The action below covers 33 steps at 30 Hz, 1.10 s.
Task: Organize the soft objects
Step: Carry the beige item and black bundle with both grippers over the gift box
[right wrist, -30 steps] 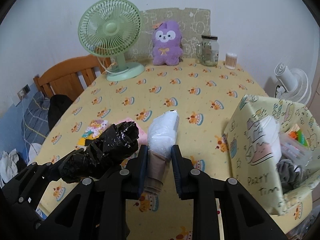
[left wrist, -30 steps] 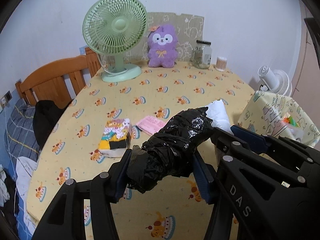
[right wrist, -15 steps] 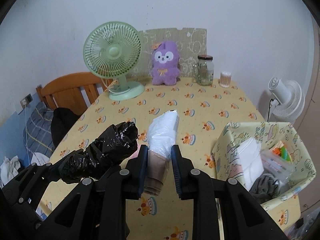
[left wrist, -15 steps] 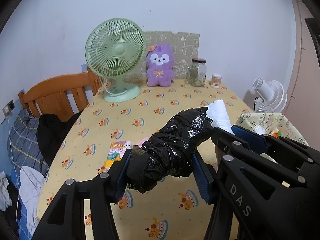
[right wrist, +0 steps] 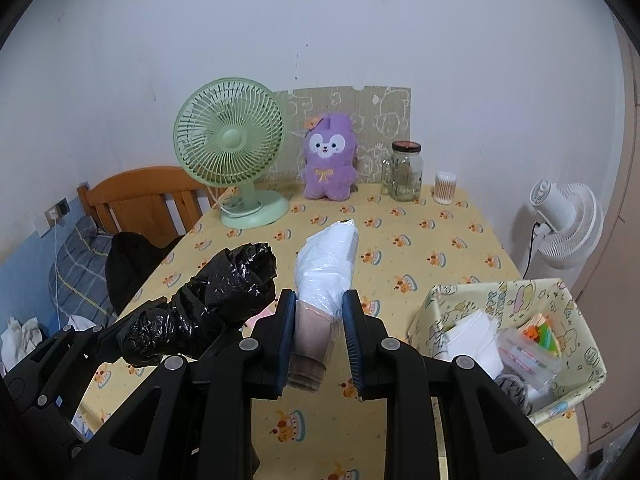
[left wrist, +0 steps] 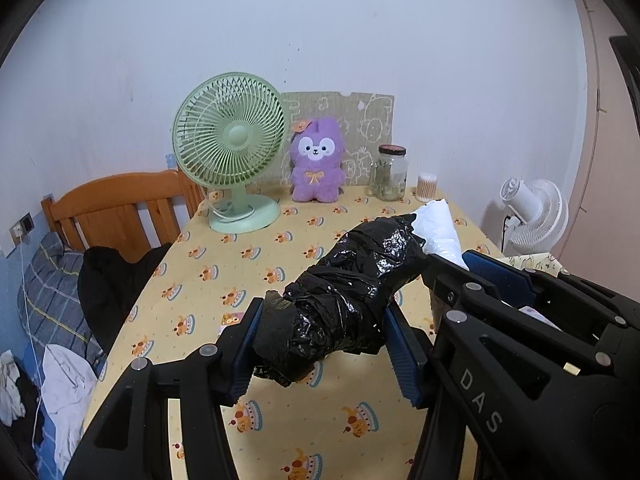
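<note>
Gripping black bundle [left wrist: 348,300], white roll [right wrist: 326,276].

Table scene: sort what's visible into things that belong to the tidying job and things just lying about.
Part of the job:
- black plastic bundle, held in the left tongs
- white plastic-wrapped roll, held in the right tongs
- patterned fabric bin, already holding items

Just lying about:
- green desk fan
- purple plush toy
- glass jar
- cotton swab tub
- white floor fan

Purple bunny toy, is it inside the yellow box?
No, the purple bunny toy sits at the table's far edge beside the green fan, far from the yellow box.
</note>
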Tool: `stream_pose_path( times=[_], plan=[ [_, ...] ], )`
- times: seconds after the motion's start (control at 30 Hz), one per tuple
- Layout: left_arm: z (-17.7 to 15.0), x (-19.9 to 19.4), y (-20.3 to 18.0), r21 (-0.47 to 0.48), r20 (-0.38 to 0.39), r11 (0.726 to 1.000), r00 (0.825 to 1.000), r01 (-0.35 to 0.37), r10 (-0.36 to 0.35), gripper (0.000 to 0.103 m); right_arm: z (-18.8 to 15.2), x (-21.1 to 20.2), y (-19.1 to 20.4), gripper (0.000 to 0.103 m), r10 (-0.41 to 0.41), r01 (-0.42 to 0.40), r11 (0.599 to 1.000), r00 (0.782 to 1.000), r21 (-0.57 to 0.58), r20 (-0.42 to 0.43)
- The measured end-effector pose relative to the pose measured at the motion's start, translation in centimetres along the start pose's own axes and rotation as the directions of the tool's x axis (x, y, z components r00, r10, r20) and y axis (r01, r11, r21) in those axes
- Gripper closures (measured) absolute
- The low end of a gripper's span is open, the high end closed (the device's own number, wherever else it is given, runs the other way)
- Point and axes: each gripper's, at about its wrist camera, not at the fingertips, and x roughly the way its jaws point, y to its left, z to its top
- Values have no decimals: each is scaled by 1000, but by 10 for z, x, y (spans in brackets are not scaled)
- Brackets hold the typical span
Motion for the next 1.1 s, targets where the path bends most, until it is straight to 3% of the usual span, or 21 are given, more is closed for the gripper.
stream_pose_path(
  times=[0.3, 1.1],
  plan=[
    [6, -4, -17, 11, 18, 1000, 1000, 4, -4, 43, 3, -8, -17, 76, -7, 7, 1000, 1000, 12, 16],
    [20, 5, -83, 65, 44, 994, 994, 93, -96, 43, 7, -23, -80, 76, -91, 88, 995, 995, 53, 52]
  ],
)
